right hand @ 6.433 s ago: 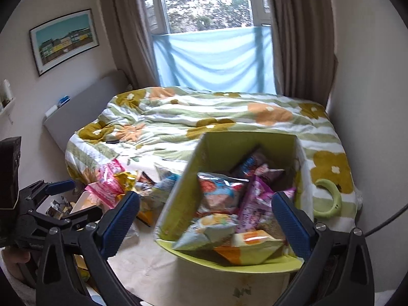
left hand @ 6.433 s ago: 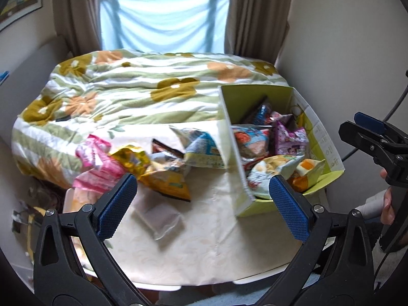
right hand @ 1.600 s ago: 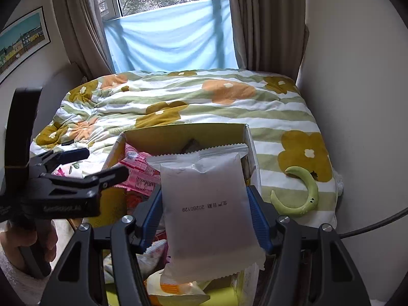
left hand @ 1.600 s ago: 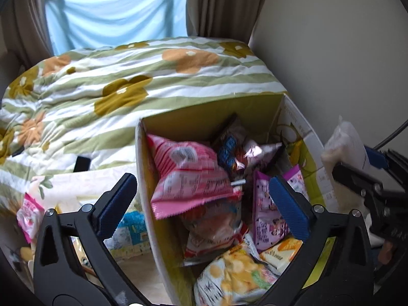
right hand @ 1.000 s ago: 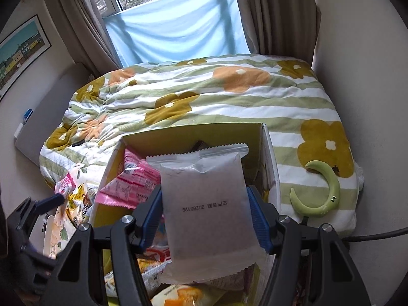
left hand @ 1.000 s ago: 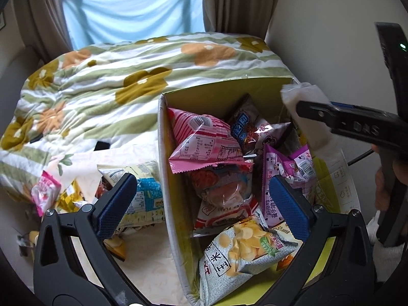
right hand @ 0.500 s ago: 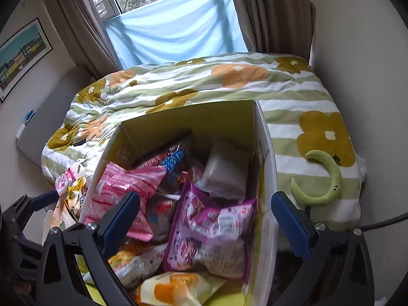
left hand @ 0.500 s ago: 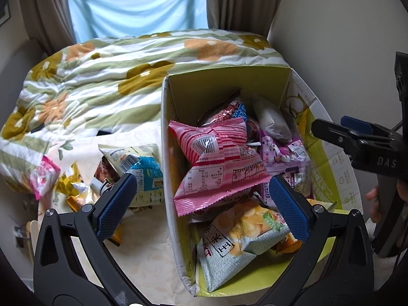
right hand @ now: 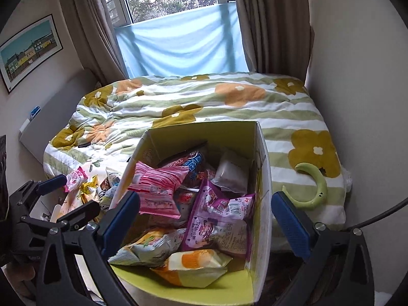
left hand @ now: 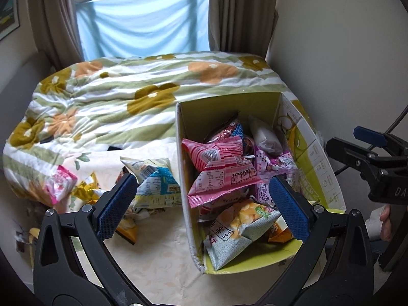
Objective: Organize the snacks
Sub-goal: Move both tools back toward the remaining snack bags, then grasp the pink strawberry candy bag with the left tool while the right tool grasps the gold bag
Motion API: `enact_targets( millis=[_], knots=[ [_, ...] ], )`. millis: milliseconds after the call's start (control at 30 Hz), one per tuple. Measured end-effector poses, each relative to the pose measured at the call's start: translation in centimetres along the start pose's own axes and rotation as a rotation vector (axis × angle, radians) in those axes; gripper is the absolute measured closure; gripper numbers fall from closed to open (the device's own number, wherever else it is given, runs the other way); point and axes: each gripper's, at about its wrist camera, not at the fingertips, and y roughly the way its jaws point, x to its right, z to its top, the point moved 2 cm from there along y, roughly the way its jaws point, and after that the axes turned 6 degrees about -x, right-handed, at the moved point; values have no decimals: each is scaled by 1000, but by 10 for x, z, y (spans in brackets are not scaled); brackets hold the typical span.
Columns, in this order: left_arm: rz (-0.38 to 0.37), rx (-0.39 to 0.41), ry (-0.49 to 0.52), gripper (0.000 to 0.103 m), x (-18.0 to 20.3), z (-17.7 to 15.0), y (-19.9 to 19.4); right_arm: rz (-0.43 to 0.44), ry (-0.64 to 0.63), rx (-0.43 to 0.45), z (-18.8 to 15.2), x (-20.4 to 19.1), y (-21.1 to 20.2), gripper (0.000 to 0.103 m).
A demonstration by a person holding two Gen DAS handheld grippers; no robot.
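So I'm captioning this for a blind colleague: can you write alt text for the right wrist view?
An open yellow-green cardboard box full of snack packets sits between the empty, wide-open right gripper fingers, a white packet at its far right corner. Behind it lies a flower-patterned quilt under a window; the left gripper shows at the left.

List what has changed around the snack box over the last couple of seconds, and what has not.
The right gripper let go of the plain white packet, which now lies in the far right corner of the yellow-green box; its jaws stand wide and empty. Both grippers have drawn back from the box. The left gripper stayed open and empty. The loose snacks left of the box and the pink packet on top remain.
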Motion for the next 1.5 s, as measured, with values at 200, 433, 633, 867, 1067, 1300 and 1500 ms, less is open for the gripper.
enact_targets(
  millis=[200,433,633,867,1067,1300,1500],
  knots=[
    [0,34,-17,1,-12,-8,-22,-37,7,20,-10,-15,-17,1],
    [3,68,-58,1,-42,-24,-52,-67,-17,58,-16,-35,-35,1],
    [41,90,-99,1,-101,-39,-75,-29,-53,95,-17,-80,-40,1],
    [65,65,-142,1,-200,-54,-80,36,-104,106,-17,-167,-16,1],
    [61,10,-161,1,-291,-63,-64,68,-150,69,-17,-242,27,1],
    [22,-53,-139,1,-374,-63,-24,69,-233,18,-18,-301,87,1],
    [-52,-127,-99,1,-421,-63,41,31,-284,-17,-18,-327,136,1]
  ],
)
